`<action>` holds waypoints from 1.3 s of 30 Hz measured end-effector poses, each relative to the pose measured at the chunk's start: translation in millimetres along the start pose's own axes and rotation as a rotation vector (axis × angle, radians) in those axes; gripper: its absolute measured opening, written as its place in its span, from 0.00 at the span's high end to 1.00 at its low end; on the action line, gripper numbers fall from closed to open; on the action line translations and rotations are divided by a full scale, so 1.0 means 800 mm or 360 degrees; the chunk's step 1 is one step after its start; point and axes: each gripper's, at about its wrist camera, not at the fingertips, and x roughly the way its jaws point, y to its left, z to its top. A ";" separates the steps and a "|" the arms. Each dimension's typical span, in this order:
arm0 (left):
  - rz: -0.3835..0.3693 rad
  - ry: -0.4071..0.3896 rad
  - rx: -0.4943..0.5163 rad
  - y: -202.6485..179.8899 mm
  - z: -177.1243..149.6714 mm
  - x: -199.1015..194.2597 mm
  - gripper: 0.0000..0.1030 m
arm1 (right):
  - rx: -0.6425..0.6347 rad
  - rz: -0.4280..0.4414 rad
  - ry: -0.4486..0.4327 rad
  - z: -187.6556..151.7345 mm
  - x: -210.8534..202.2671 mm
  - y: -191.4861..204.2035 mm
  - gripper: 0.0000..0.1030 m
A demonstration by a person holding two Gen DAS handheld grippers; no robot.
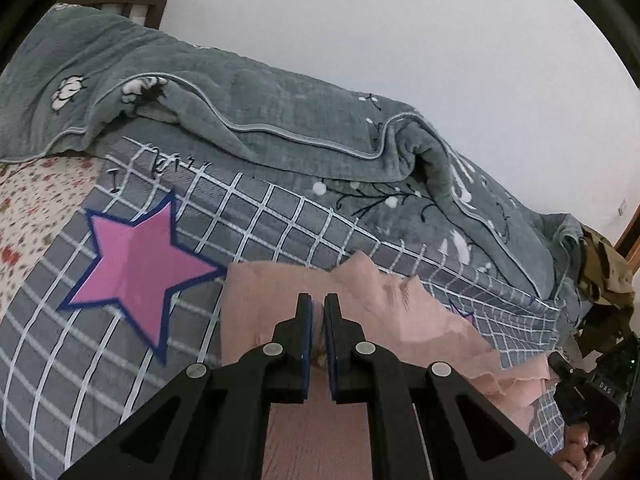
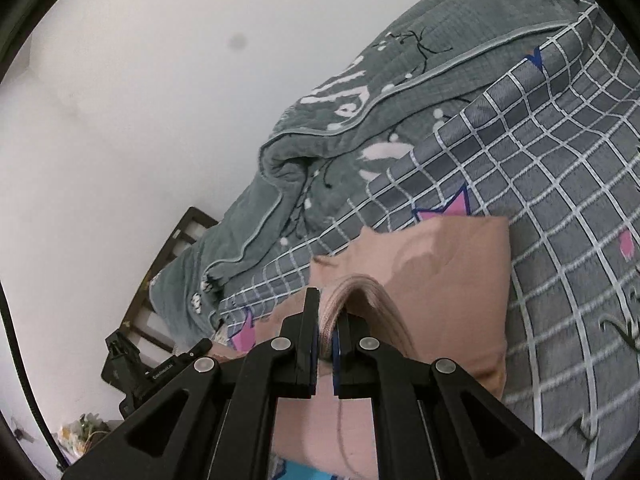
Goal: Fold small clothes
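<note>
In the left wrist view, a flowered sheet (image 1: 32, 208) shows at the far left edge. Just right of it lies the grey checked bedcover (image 1: 248, 216) with a large pink star (image 1: 136, 268) printed on it, left of centre. Across the upper part of the frame a grey-green quilt (image 1: 248, 100) lies bunched along the white wall (image 1: 400, 20), with a dark wooden bed frame (image 1: 140, 2) peeking out at the upper left. At bottom centre the left gripper (image 1: 318, 306) has its fingers drawn narrow, pinching a fold of the pink garment (image 1: 400, 312), which spreads from the centre toward the lower right over the checked cover. At the far right edge part of the other black tool and a hand (image 1: 576, 450) show.

In the right wrist view, the wall (image 2: 140, 100) fills the left half, with the bed frame (image 2: 168, 252) at middle left and a black device below it. The quilt (image 2: 400, 80) runs diagonally up the middle. At bottom centre the right gripper (image 2: 328, 312) is clamped narrow on a ribbed edge of the pink garment (image 2: 448, 280), which lies flat just right of it on the checked bedcover (image 2: 560, 168). The cover fills the right side.
</note>
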 end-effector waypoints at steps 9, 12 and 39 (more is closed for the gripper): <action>0.0085 0.0078 0.0005 -0.002 0.033 0.096 0.91 | -0.0057 -0.0150 0.0088 0.037 0.087 -0.047 0.90; 0.0143 0.0150 -0.0003 0.001 0.035 0.114 0.70 | -0.0114 -0.0210 0.0084 0.037 0.095 -0.053 0.84; 0.0200 0.0177 0.0217 0.003 -0.002 0.153 0.93 | -0.0491 -0.0728 0.0061 0.013 0.136 -0.067 0.95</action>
